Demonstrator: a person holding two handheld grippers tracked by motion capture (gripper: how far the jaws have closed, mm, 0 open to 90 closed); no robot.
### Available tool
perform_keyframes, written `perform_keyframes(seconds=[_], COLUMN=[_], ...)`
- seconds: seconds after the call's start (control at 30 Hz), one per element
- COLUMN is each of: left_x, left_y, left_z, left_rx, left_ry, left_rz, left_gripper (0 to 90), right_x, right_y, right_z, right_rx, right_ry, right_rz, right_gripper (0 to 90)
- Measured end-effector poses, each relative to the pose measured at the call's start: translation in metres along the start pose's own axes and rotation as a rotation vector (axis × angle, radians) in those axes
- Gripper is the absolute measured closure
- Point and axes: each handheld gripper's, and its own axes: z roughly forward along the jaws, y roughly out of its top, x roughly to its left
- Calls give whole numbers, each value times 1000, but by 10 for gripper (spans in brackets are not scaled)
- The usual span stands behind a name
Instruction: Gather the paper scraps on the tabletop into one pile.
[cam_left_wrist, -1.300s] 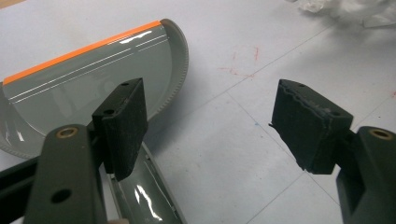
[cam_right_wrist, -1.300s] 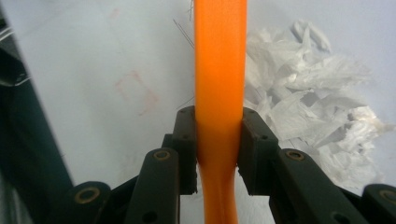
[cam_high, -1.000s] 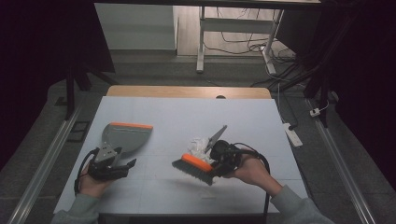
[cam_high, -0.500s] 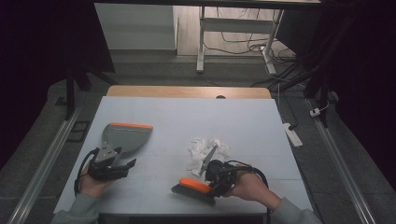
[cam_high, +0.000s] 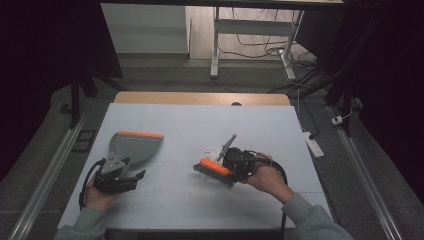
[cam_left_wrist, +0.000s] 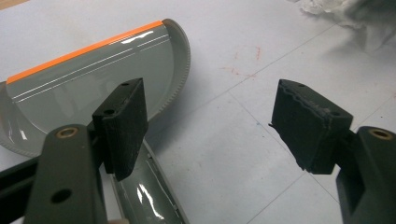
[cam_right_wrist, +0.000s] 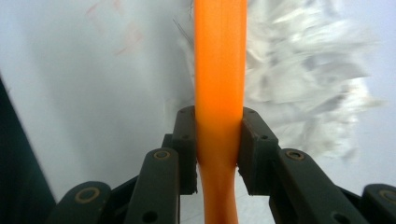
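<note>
Right gripper (cam_right_wrist: 218, 154) — jaws closed tight on the orange spine of a hand brush (cam_right_wrist: 219, 65), pads pressed to both flanks of it. In the right gripper view, spine runs straight up the middle of the frame, from between the pads to the top edge; pale bristles fan off to the right of it, blurred. In the high view, right gripper (cam_high: 239, 161) sits right of centre, brush (cam_high: 212, 170) reaching from it toward lower left, long axis slanted across the table (cam_high: 200, 125).

Crumpled white paper (cam_high: 212, 151) — just above the brush in the high view, touching or very near it; contact not resolvable. Also at upper right corner of the left gripper view (cam_left_wrist: 355, 16).

Left gripper (cam_left_wrist: 219, 123) — jaws wide apart, nothing between them. Left pad (cam_left_wrist: 122, 123) overlaps the grey dustpan handle, right pad over bare table; whether the left pad touches the handle cannot be told.

Dustpan (cam_left_wrist: 93, 84) — grey, orange strip along its lip, upper left of the left gripper view, handle running down toward the left jaw. In the high view, dustpan (cam_high: 134, 146) at left of centre, lip toward top of frame, left gripper (cam_high: 116, 175) directly below it.

Governing relation, as judged — paper lies right of the dustpan, brush beside it; right hand nearer the paper, left hand nearer the pan. Sweep toward frame left probably requires handle gripped first.
</note>
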Motion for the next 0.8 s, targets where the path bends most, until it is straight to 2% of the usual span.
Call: perform_keyframes(seconds=[0.03, 0.17, 0.27, 0.37, 0.43, 0.5, 0.57, 0.63, 0.7, 0.8], left_x=[0, 0, -1, -1, -1, -2, -2, -2, -2, -1], left_y=[0, 0, 0, 0, 1, 1, 1, 0, 0, 0], left_z=[0, 1, 0, 1, 1, 1, 1, 1, 1, 1], left_rx=[0, 4, 4, 6, 8, 9, 8, 7, 6, 5], left_ry=[0, 2, 3, 2, 2, 4, 5, 5, 4, 3], left_rz=[-1, 2, 5, 5, 7, 9, 9, 8, 8, 4], left_gripper=[275, 275, 275, 275, 275, 275, 275, 275, 275, 275], right_x=[-2, -6, -6, 4, 12, 22, 27, 25, 14, -2], right_y=[-1, -7, -12, -15, -15, -13, -10, -7, -4, -3], right_z=[-3, -25, -37, -37, -28, -17, -5, 4, 6, 6], right_rx=[-27, -118, -163, -142, -111, -56, -9, 8, 17, 9], right_ry=[-7, -27, 21, 97, 148, 177, 163, 114, 81, 26], right_rz=[0, 51, 74, 48, 24, -1, -27, -31, -31, 19], right_gripper=[708, 707, 707, 707, 707, 707, 707, 708, 708, 708])
